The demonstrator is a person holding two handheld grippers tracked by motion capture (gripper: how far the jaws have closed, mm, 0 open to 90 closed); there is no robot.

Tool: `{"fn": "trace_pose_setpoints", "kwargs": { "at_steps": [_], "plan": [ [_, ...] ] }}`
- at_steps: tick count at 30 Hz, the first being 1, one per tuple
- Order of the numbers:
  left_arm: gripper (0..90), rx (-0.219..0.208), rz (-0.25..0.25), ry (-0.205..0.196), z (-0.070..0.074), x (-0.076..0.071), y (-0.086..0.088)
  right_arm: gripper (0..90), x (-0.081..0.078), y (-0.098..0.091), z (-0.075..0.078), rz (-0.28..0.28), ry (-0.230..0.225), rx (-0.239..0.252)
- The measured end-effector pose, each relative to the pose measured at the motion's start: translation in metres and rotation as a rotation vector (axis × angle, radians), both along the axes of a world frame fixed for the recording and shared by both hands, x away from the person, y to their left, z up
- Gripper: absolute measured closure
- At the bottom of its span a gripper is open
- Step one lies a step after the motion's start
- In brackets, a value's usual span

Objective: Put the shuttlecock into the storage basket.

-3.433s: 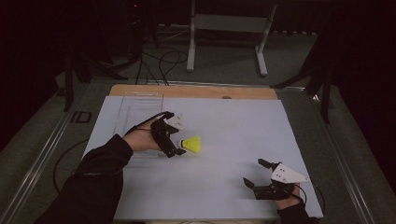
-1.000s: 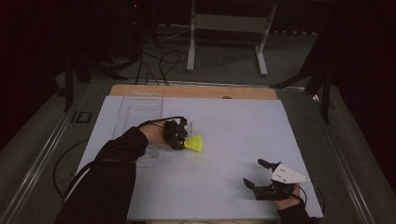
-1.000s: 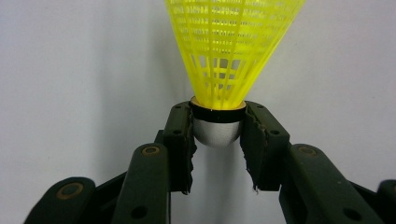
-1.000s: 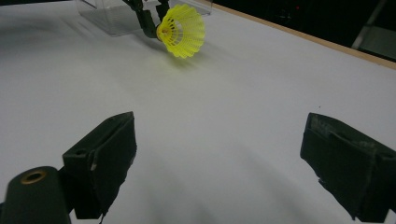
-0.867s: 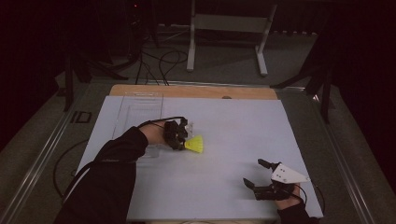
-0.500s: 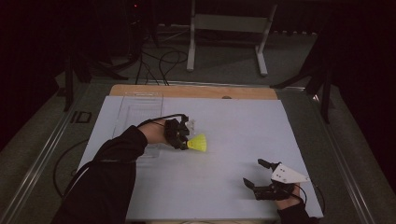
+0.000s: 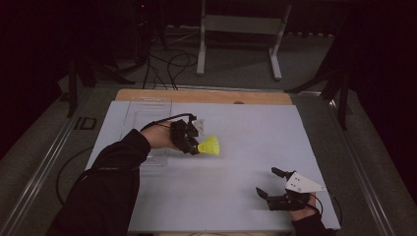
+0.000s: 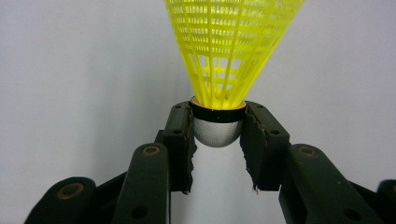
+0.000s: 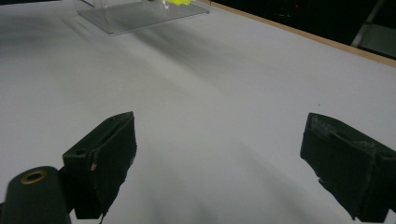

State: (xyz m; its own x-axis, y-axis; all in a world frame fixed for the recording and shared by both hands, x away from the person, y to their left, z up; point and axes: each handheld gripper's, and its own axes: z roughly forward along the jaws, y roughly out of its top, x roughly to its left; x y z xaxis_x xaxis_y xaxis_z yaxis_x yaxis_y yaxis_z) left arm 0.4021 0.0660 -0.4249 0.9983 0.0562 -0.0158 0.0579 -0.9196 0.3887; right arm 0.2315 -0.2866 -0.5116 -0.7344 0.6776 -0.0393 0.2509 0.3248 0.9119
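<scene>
A yellow plastic shuttlecock (image 7: 210,145) hangs a little above the white table sheet (image 7: 246,128), left of centre. My left gripper (image 7: 195,148) is shut on its rounded grey cork. In the left gripper view the two black pads (image 8: 180,137) press on the cork (image 8: 215,131) from both sides, and the yellow mesh skirt (image 8: 231,42) points away from the camera. My right gripper (image 7: 269,183) rests near the front right edge of the sheet, open, with nothing between its pads (image 9: 109,149).
A clear plastic box (image 7: 147,115) stands on the sheet behind and left of my left hand; it also shows at the top of the right gripper view as a clear box (image 9: 135,11). A wooden table edge (image 7: 206,96) runs along the back. A metal stand (image 7: 236,29) is on the floor beyond.
My left gripper has lifted the shuttlecock slightly and carried it a little to the right. The right gripper has stayed where it was.
</scene>
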Motion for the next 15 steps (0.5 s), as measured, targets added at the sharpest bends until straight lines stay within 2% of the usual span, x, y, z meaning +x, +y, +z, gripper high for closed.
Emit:
{"fn": "trace_pose_setpoints", "kwargs": {
  "at_steps": [3, 4, 5, 6, 10, 11, 13, 15],
  "plan": [
    [65.6, -0.001, 0.001, -0.005, 0.002, -0.001, 0.001, 10.6, 0.0, 0.0, 0.0, -0.001, -0.001, -0.001],
    [65.5, -0.018, 0.017, -0.008, 0.008, -0.003, 0.004, 10.6, 0.0, 0.0, 0.0, -0.001, -0.001, -0.001],
    [65.6, -0.018, 0.017, -0.008, 0.008, -0.003, 0.004, 10.6, 0.0, 0.0, 0.0, -0.002, -0.001, -0.001],
    [65.6, -0.024, 0.029, 0.004, 0.012, -0.003, 0.007, 10.6, 0.0, 0.0, 0.0, -0.002, -0.001, 0.0],
    [65.5, -0.017, 0.074, 0.007, 0.019, -0.003, 0.013, 10.6, 0.0, 0.0, 0.0, -0.004, -0.003, 0.001],
    [65.5, -0.018, 0.089, 0.022, 0.021, -0.003, 0.015, 10.6, 0.0, -0.001, 0.0, -0.004, -0.003, 0.002],
    [65.4, -0.035, 0.123, 0.027, 0.026, -0.004, 0.02, 10.6, 0.0, -0.001, 0.0, -0.005, -0.004, 0.001],
    [65.4, -0.049, 0.141, 0.009, 0.029, -0.005, 0.025, 10.6, 0.0, -0.001, 0.0, -0.006, -0.004, 0.001]
  ]
}}
